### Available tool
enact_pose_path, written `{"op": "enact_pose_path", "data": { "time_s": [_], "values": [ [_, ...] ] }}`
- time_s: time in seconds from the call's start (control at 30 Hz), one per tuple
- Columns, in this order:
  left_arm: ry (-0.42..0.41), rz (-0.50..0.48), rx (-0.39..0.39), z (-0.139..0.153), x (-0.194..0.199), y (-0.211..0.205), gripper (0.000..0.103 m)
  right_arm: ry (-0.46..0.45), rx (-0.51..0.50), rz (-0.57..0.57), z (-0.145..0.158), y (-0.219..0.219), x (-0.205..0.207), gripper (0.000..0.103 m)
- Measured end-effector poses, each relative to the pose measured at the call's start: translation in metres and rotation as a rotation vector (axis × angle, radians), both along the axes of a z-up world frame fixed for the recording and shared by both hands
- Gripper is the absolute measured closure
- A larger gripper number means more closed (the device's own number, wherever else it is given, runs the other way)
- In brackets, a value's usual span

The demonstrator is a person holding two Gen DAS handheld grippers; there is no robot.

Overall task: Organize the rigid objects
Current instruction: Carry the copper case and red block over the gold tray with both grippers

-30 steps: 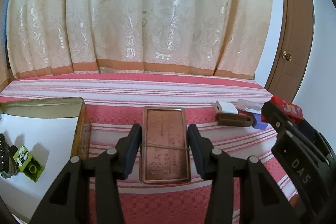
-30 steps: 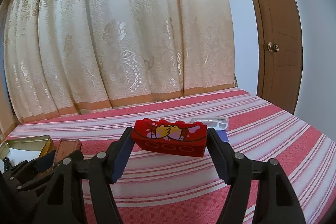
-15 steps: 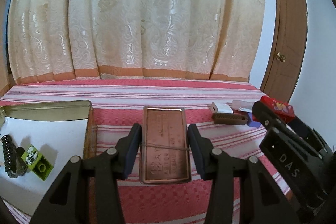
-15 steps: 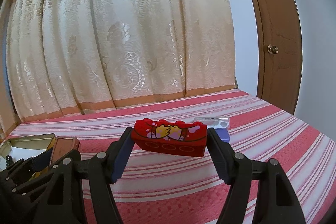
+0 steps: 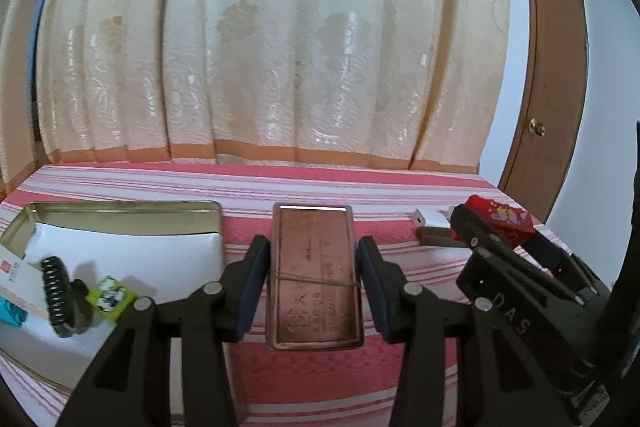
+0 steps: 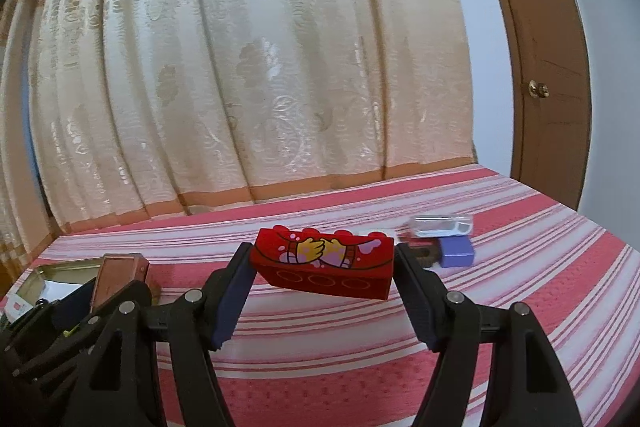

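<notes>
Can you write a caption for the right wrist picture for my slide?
The right tool holds a red toy brick above the striped bedspread, with the curtain behind.

- A home bedroom was indicated by a bed spread with a red-and-white striped cover [image 6: 500,267].
- Floor-length cream floral curtains [image 5: 280,47] and a wooden door [image 6: 548,67] were seen behind.
</notes>
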State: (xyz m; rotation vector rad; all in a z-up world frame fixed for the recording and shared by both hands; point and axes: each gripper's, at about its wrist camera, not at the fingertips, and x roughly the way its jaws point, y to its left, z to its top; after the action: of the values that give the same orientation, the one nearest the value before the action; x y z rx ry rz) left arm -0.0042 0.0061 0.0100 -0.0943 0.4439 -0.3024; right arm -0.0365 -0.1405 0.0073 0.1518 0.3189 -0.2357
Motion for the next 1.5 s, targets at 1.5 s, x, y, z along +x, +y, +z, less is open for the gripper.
{"op": "enact_pose_path", "data": {
  "time_s": [1.5],
  "values": [
    [0.0, 0.384, 0.067, -0.004, 0.004, 0.179, 0.058, -0.03, 0.02, 0.324, 0.011, 0.18, 0.027, 0.032]
  ]
}}
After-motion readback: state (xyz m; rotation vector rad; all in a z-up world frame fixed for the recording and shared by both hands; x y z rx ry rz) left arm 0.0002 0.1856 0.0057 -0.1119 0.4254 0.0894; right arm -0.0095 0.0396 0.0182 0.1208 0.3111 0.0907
